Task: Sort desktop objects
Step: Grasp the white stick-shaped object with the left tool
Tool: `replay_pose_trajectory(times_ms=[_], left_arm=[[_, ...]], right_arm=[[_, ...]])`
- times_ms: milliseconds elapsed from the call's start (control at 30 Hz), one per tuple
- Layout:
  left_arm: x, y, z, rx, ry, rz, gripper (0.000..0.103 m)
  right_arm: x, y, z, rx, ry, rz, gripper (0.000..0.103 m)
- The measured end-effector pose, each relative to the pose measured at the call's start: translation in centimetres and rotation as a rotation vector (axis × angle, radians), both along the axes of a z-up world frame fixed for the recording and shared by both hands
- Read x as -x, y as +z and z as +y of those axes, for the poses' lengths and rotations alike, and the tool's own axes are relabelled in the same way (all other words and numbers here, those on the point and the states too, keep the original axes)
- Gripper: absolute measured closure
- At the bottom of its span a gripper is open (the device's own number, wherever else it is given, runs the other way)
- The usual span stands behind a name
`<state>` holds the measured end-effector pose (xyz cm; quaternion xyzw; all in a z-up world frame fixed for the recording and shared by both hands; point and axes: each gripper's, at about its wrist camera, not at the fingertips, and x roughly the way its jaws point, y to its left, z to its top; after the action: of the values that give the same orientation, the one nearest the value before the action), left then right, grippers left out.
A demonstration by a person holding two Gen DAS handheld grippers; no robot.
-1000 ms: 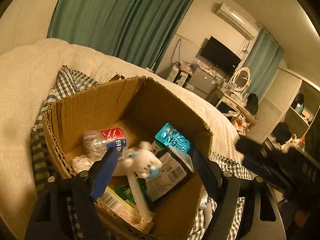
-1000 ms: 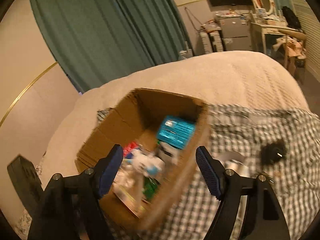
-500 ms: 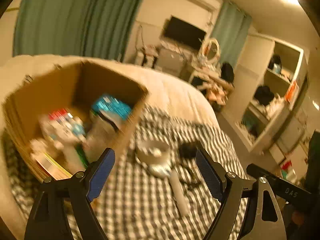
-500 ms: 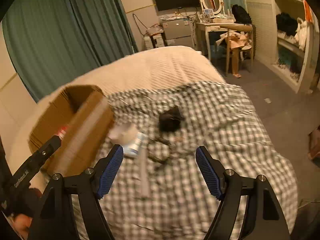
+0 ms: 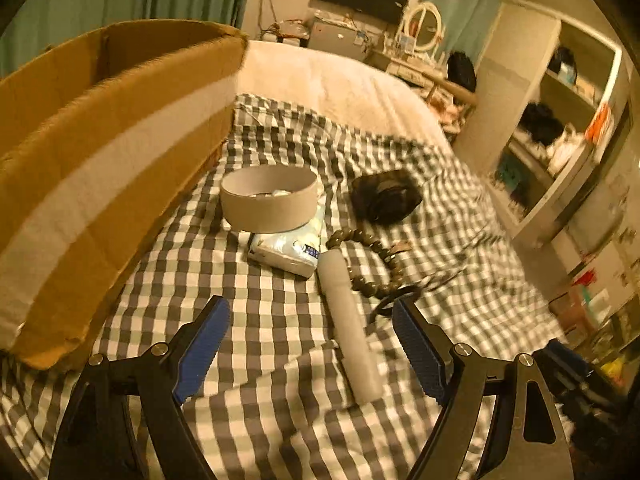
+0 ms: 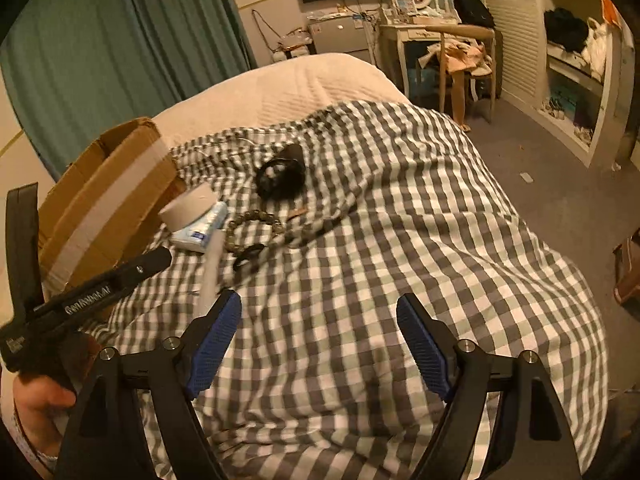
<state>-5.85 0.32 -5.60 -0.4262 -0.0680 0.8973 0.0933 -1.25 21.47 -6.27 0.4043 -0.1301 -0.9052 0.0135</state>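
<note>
Left gripper [image 5: 310, 350] spread wide and empty, hovering low over the checked blanket [image 5: 260, 300]; right gripper [image 6: 318, 344] likewise agape. Nearest, between the left fingers, lies a pale tube [image 5: 350, 328], long, probably stiff and light; best pinched mid-length. Beyond it lie the bead bracelet [image 5: 372, 258], tissue pack [image 5: 288, 246] and cardboard ring [image 5: 268, 196]. Cardboard box [image 5: 100, 152] waits alongside.

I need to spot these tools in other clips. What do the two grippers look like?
Both the left gripper and the right gripper share one design: black angular frames with silver screws, and two fingers faced with blue ribbed pads. In the right wrist view, the left one's black body carries white lettering, too blurred to read.
</note>
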Motion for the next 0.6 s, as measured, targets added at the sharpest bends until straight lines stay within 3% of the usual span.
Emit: replay_pose_trajectory(times_ms=[233, 267, 300, 367, 433, 500, 600], left_arm=[[1.0, -2.2, 3.6, 0.118, -0.092, 0.018, 0.017], [1.0, -2.4, 4.0, 0.141, -0.101, 0.027, 0.021], [1.1, -2.6, 4.2, 0.161, -0.104, 0.03, 0.028], [1.5, -3.1, 4.4, 0.203, -0.103, 0.007, 0.069], [2.0, -3.7, 4.1, 0.152, -0.135, -0.049, 0.085], [1.9, -3.6, 3.8, 0.105, -0.14, -0.054, 0.087], [1.6, -3.1, 4.0, 0.114, -0.157, -0.041, 0.089]], right_arm=[[0.7, -2.0, 1.4, 0.026, -0.016, -0.012, 0.023], [0.7, -2.4, 1.7, 0.045, -0.021, -0.021, 0.023], [0.7, -2.7, 2.0, 0.054, -0.023, -0.024, 0.023], [0.6, -3.1, 2.1, 0.057, -0.024, -0.026, 0.023], [0.8, -3.0, 1.8, 0.037, -0.017, -0.026, 0.023], [0.8, -3.0, 1.4, 0.017, -0.014, -0.026, 0.023], [0.7, -3.0, 1.1, 0.014, -0.01, -0.027, 0.023]])
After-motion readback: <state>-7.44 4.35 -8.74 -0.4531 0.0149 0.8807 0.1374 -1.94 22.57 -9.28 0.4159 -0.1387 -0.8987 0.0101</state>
